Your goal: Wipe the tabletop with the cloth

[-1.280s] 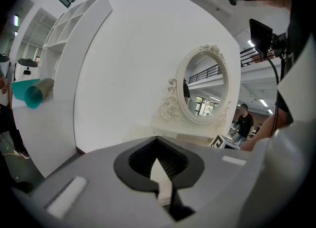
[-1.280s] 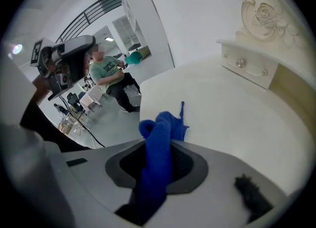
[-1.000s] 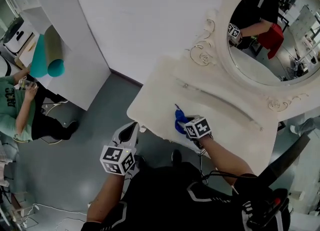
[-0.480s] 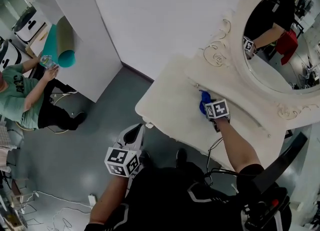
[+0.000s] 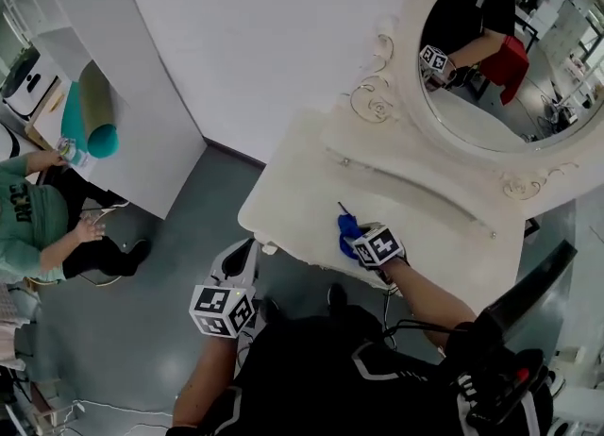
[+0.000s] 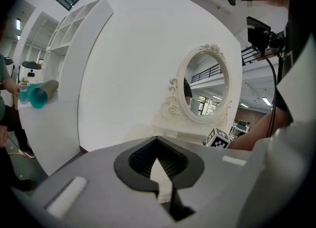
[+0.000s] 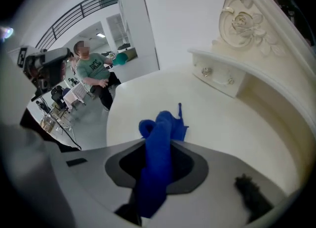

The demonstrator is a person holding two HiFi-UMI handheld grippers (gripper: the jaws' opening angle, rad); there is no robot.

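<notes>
- The right gripper (image 5: 359, 241) (image 7: 157, 180) is clamped tight on the cloth (image 5: 346, 227) (image 7: 162, 133); the blue fabric runs straight up through the closed jaws.
- The cloth's free end bunches just ahead of the jaws and lies on the tabletop (image 5: 302, 189) (image 7: 232, 128), with one thin corner poking out toward the back.
- That spot is close to the table's front edge, about midway along it, in front of the drawer (image 5: 415, 193) (image 7: 218, 78) with its two small knobs.
- The left gripper (image 5: 243, 255) (image 6: 162, 180) has its jaws drawn together, only a pale sliver showing between them, and it grips nothing.
- It hangs off the table, over the grey floor (image 5: 179, 236) by the table's left front corner, well apart from the cloth.
- The oval mirror (image 5: 491, 66) (image 6: 205, 91) in its carved cream frame stands at the back of the table; in it I see the reflected arm and marker cube (image 5: 435, 58).
- A seated person in a green shirt (image 5: 26, 222) (image 7: 94, 71) is off to the left, beside a white cabinet (image 5: 123, 75) with a teal roll (image 5: 87, 111) (image 6: 40, 94) on it.
</notes>
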